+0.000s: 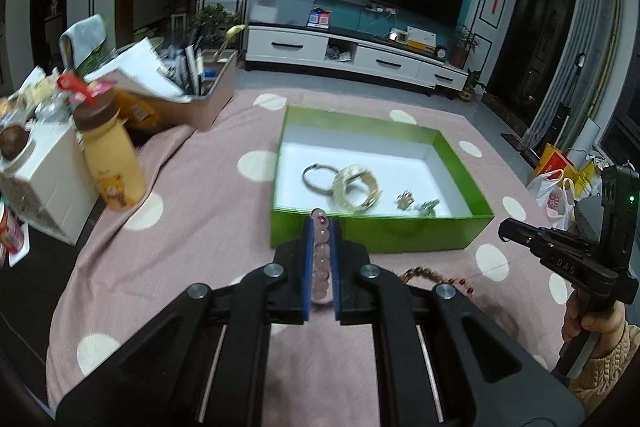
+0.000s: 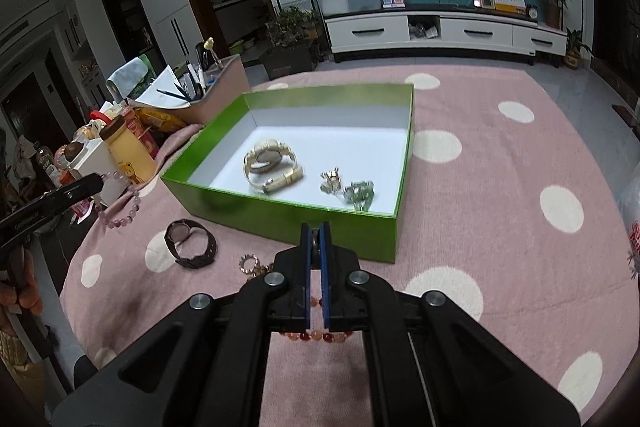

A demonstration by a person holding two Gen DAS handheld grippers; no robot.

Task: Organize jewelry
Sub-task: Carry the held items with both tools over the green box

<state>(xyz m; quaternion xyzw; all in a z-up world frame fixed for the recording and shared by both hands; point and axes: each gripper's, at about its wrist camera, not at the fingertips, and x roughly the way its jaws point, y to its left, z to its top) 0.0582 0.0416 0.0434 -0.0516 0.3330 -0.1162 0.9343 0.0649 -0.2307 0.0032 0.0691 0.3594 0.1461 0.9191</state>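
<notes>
A green box (image 1: pixel 380 233) (image 2: pixel 280 213) with a white inside stands on the pink dotted cloth. In it lie a cream watch (image 1: pixel 356 189) (image 2: pixel 272 163), a dark bangle (image 1: pixel 316 177), a gold charm (image 2: pixel 331 181) and a green piece (image 2: pixel 360 193). My left gripper (image 1: pixel 322 223) is shut on a pink bead bracelet (image 1: pixel 321 259), which hangs from it in the right wrist view (image 2: pixel 128 207), in front of the box. My right gripper (image 2: pixel 316 227) is shut on a small dark thing I cannot make out. A red bead bracelet (image 2: pixel 316 337) lies under it.
A black watch (image 2: pixel 192 241) and a gold ring piece (image 2: pixel 250 263) lie on the cloth left of the right gripper. A yellow bottle (image 1: pixel 110 155), a white carton (image 1: pixel 44 179) and a cluttered tray (image 1: pixel 192 83) stand at the left. A brown bead bracelet (image 1: pixel 420 273) lies by the left gripper.
</notes>
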